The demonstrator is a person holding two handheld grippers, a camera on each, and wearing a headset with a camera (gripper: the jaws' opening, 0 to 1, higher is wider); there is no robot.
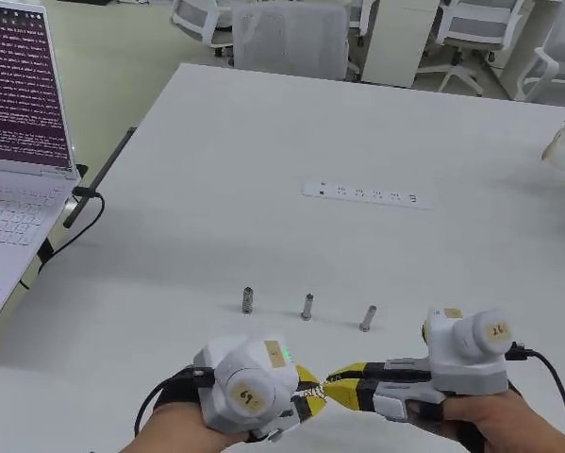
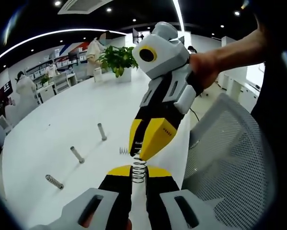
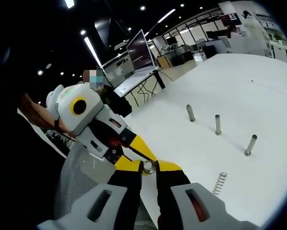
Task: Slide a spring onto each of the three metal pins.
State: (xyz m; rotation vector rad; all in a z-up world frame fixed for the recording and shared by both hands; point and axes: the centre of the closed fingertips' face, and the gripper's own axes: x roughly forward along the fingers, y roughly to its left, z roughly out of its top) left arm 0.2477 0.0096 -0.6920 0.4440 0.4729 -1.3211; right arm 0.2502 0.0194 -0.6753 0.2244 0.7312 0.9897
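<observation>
On the white tabletop [image 1: 263, 170], the left claw [image 1: 310, 394] and right claw [image 1: 331, 387] meet tip to tip near the front edge, both pinched nearly shut on one spring [image 2: 139, 172]. Beyond stand three pins: the left pin [image 1: 247, 300] wears a spring, the middle pin [image 1: 307, 307] and right pin [image 1: 367, 318] are bare. A loose spring [image 3: 220, 183] lies near the claws.

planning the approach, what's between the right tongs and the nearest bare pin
One loose spring lying on the white table, seen in the right gripper view between the right tongs and that bare pin; the rest is bare.
</observation>
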